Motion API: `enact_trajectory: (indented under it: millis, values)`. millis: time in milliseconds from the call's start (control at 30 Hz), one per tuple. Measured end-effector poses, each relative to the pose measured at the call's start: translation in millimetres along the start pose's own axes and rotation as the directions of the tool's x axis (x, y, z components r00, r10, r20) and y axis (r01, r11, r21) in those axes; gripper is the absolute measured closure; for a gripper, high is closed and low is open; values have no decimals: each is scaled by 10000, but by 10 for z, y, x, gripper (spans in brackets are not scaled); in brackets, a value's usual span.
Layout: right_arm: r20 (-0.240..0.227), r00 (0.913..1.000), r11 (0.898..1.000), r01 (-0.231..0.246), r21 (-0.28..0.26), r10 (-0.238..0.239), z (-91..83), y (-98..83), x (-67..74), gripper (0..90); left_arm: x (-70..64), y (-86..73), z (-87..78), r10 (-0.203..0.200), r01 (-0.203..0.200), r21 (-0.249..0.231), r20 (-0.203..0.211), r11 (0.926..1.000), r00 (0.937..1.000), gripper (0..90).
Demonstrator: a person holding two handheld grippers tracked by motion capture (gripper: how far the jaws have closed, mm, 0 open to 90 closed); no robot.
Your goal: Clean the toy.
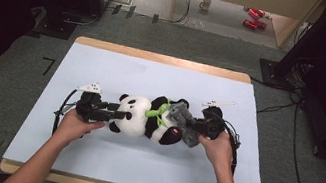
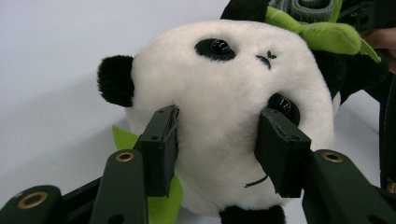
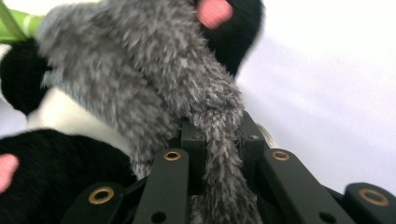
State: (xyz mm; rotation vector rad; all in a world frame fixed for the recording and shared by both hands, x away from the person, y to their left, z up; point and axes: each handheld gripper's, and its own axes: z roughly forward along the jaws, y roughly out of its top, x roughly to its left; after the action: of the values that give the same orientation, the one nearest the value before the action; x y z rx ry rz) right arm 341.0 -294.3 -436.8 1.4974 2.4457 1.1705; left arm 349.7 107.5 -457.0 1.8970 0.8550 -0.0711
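A black-and-white panda plush (image 1: 138, 116) lies on its side in the middle of the pale mat (image 1: 119, 66), with green bamboo leaves (image 1: 160, 110) at its chest. My left gripper (image 1: 124, 114) comes in from the left, and in the left gripper view its jaws press on both sides of the panda's white head (image 2: 224, 88). A grey fuzzy cloth (image 1: 181, 117) sits over the panda's lower body. My right gripper (image 1: 193, 126) is shut on a strip of that grey cloth (image 3: 140, 79), pinched between the jaws (image 3: 219, 130). Black paws with pink pads show beside it.
The mat covers a wooden table (image 1: 166, 59) with bare margins all round the plush. On the floor beyond stand a mug (image 1: 206, 3) and red objects (image 1: 254, 17). Dark equipment and cables flank both sides.
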Motion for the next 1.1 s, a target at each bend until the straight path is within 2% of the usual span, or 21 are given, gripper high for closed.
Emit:
enact_trajectory:
  millis: [67, 167, 233, 367, 533, 600, 667, 767, 867, 1000, 1067, 1100]
  values:
    - [146, 9999, 9999, -53, 117, 51, -8, -7, -38, 786, 11, 1, 0, -95, 95, -11, 3, 10000, 10000, 502]
    - [880, 9961, 9980, -164, 618, 110, -6, -30, -118, 787, 19, 2, -4, -116, 116, 64, -11, 9999, 9999, 500]
    - [914, 9949, 9963, -482, 710, 416, -28, -48, -169, 788, 17, 1, -4, -61, 61, 76, -31, 10000, 10000, 500]
    - [562, 9957, 9972, -748, 86, 742, -199, -36, -213, 788, 21, 8, -1, -1, 2, 117, -44, 9999, 10000, 498]
    - [88, 9967, 9927, -800, -900, 812, -423, 41, -144, 787, 30, 21, 9, 75, -75, 138, -9, 9999, 10000, 497]
    - [-210, 9975, 9890, -696, -1306, 674, -485, 101, -82, 788, 26, 20, 10, 101, -100, 130, -40, 9999, 9999, 497]
    - [-246, 9992, 9869, -353, -1574, 318, -522, 174, 13, 788, 17, 18, 8, 148, -147, 153, -71, 9998, 9999, 497]
    - [-392, 9992, 9838, -78, -1793, 8, -518, 250, 131, 787, 5, 4, 7, 233, -231, 99, -166, 9997, 9996, 497]
    - [-729, 9968, 9826, 188, -1850, -328, -464, 327, 247, 787, -15, -16, 14, 168, -169, -34, -241, 9999, 9996, 497]
    - [-916, 9924, 9874, 681, -1429, -817, -294, 401, 399, 786, -32, -38, 8, 295, -297, -61, -324, 9995, 9990, 497]
    - [-782, 9909, 9899, 1019, -983, -1098, -170, 409, 451, 781, -34, -49, 5, 335, -337, -60, -306, 9994, 9990, 497]
    - [-556, 9901, 9901, 1250, -643, -1286, -99, 404, 476, 778, -34, -54, 4, 377, -379, -51, -301, 9993, 9988, 497]
